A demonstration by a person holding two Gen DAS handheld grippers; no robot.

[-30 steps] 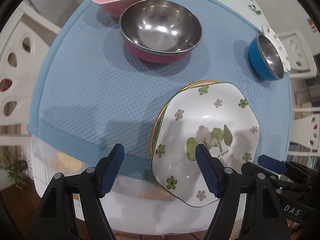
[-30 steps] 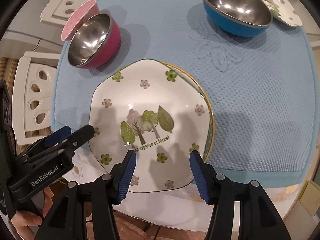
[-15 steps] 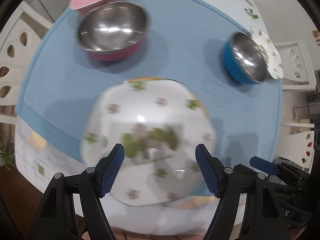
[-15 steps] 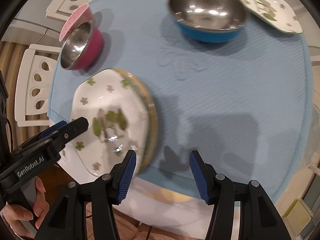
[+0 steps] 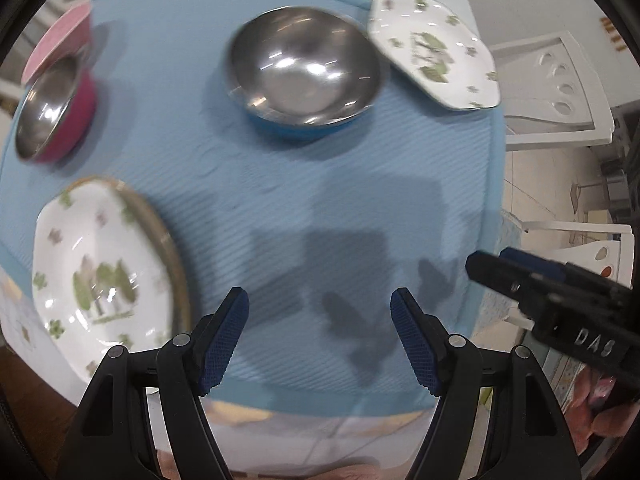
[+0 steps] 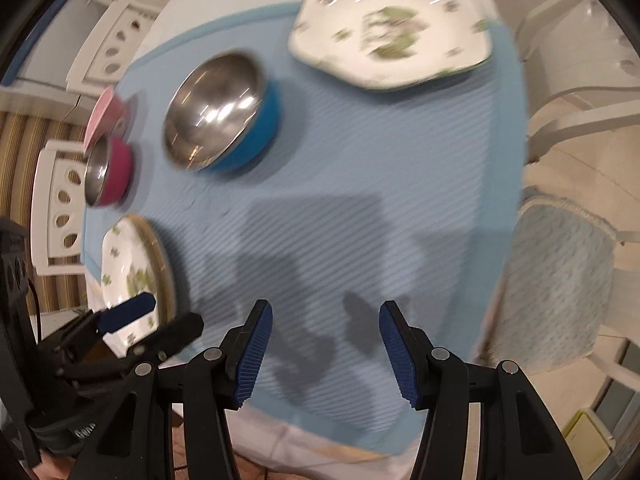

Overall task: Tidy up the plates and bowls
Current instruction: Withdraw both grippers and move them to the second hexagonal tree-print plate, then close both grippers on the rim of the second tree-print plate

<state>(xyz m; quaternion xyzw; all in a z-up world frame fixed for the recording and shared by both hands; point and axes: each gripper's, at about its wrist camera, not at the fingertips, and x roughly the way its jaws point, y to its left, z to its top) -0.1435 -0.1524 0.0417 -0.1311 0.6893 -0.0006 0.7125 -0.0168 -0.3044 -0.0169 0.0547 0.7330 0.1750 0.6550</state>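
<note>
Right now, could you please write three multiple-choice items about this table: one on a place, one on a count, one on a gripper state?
1. Where does the blue bowl stand?
A. On the blue mat
B. On a chair
C. On the floor

2. How many steel-lined bowls are in view?
A. One
B. Two
C. Four

3. What is between the fingers of the left gripper?
A. A plate
B. A bowl
C. Nothing

Answers:
1. A: the mat's ribbed surface surrounds the bowl's base.
2. B: the blue bowl and the pink bowl are the only ones.
3. C: the jaws stand apart over bare mat, and the right gripper is empty as well.
</note>
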